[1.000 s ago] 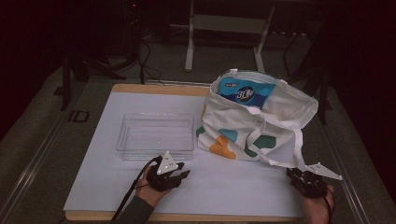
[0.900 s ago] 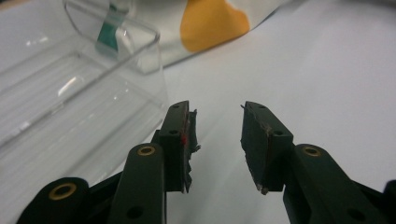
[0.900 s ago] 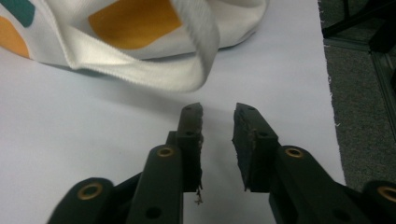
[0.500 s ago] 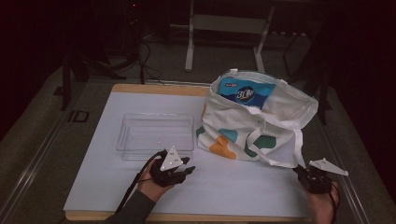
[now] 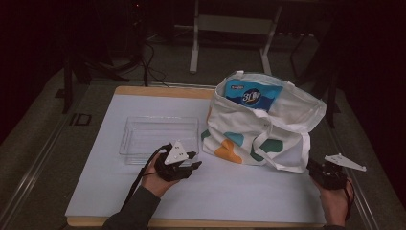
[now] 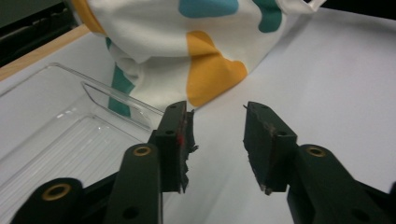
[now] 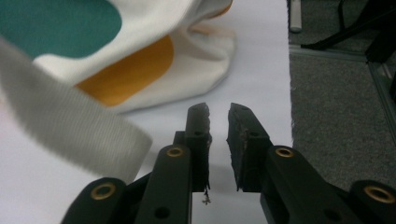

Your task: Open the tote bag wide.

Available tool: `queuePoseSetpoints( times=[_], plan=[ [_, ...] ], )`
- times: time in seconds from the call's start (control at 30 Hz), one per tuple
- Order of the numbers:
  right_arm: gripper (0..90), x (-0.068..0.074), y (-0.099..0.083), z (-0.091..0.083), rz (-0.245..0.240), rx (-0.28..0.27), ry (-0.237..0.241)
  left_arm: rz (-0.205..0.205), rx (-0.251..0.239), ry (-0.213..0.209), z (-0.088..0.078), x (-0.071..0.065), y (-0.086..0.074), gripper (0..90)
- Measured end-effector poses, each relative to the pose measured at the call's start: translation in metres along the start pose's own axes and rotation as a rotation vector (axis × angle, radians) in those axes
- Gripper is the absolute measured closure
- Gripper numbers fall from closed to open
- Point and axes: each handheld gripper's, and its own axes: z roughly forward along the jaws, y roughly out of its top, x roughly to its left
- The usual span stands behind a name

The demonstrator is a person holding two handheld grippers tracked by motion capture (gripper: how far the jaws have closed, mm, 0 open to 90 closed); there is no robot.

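A white tote bag [image 5: 268,129] with teal and orange blotches stands on the table's right half, and a blue package [image 5: 251,98] shows in its mouth. My left gripper [image 5: 195,166] hovers by the bag's lower left corner. Its jaws [image 6: 217,112] are open with nothing between them, after opening a little further. My right gripper [image 5: 311,166] hangs at the bag's lower right, by the loose strap [image 7: 60,126]. Its jaws [image 7: 218,109] have just been opening to a narrow gap that holds nothing. The bag [image 6: 201,46] [image 7: 140,60] lies just ahead of both.
A clear plastic tray [image 5: 158,120] [image 6: 93,93] with nothing in it sits left of the bag, close to my left gripper. The white mat [image 5: 239,196] has a wooden back edge [image 5: 163,89]. Grey floor [image 7: 336,102] begins just right of my right gripper.
Both hands have lifted slightly. The left gripper has drifted forward and right toward the bag. The right gripper has shifted a little to the right.
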Motion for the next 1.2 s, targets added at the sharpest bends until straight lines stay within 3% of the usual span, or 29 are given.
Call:
queuePoseSetpoints(
  times=[0.27, 0.63, 0.87, 1.03, 1.2],
  plan=[
    [74.8, -0.005, 0.014, 0.002, 0.008, -0.004, -0.003, -0.034, -0.01, 0.009, -0.001, 0.014, 0.005, 59.8],
    [68.0, -0.001, 0.033, 0.01, -0.004, -0.008, 0.01, -0.011, 0.012, 0.011, 0.008, 0.021, 0.014, 59.8],
    [63.6, -0.002, 0.046, 0.016, 0.031, -0.019, 0.027, -0.005, 0.007, 0.024, 0.011, 0.03, 0.025, 59.4],
    [60.6, -0.006, 0.056, 0.017, 0.091, -0.051, 0.078, 0.024, 0.017, 0.039, 0.014, 0.032, 0.034, 56.7],
    [59.5, -0.01, 0.066, 0.021, 0.101, -0.044, 0.072, 0.029, 0.021, 0.046, 0.018, 0.035, 0.041, 56.7]
  ],
)
